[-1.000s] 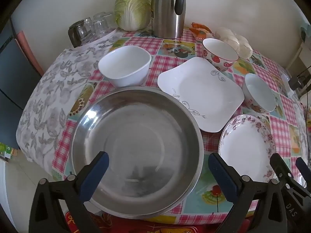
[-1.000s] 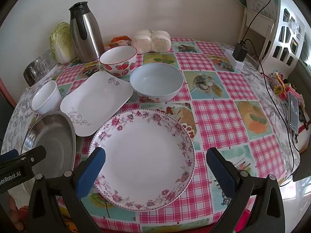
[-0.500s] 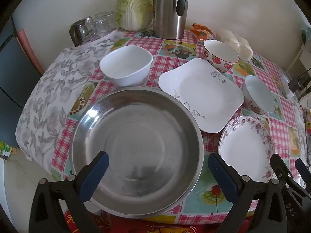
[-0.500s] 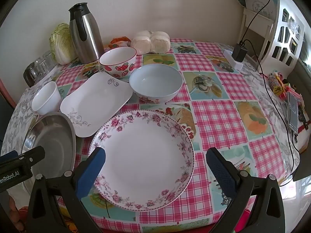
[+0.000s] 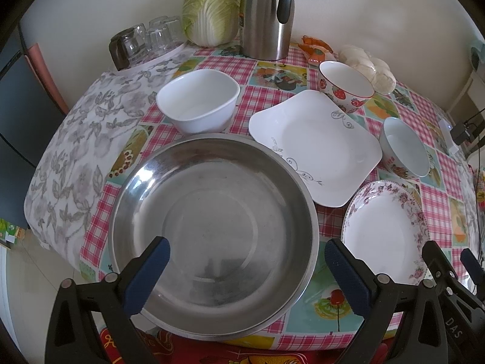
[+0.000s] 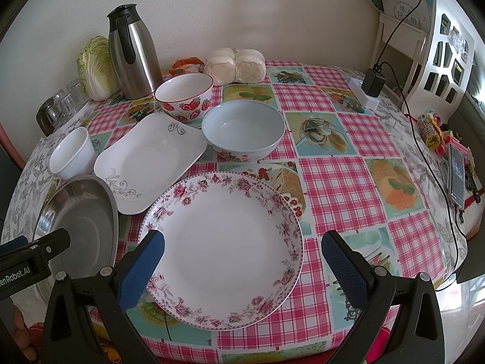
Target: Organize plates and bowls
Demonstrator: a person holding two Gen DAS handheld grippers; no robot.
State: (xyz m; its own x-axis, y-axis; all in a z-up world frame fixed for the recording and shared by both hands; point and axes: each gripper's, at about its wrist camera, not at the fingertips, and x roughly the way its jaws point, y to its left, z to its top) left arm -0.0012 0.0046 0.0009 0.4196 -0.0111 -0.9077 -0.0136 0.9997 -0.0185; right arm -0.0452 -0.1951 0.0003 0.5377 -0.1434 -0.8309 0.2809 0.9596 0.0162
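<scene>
Checked surface [image 6: 339, 163] is seen carrying a round, upright floral-rimmed plate [image 6: 224, 242]; steel basin [image 5: 212, 230] beside it. Both grippers' jaws are spread, empty.

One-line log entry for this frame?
phase: pre-grasp | left gripper: open, over steel basin | right gripper: open, over floral plate | held: nothing

The table's [image 6: 342, 166] left half is crowded — steel basin [image 5: 212, 230] at the near edge, square plate [image 6: 148, 160] and floral plate [image 6: 224, 245] touching or nearly so, three bowls just behind. Along the far edge a thermos [image 6: 133, 51], cabbage [image 5: 210, 12] and glasses [image 5: 145, 39] block the way. The right half lies open — only a charger [image 6: 371, 86] and its cable [image 6: 436, 157] near the right edge.
</scene>
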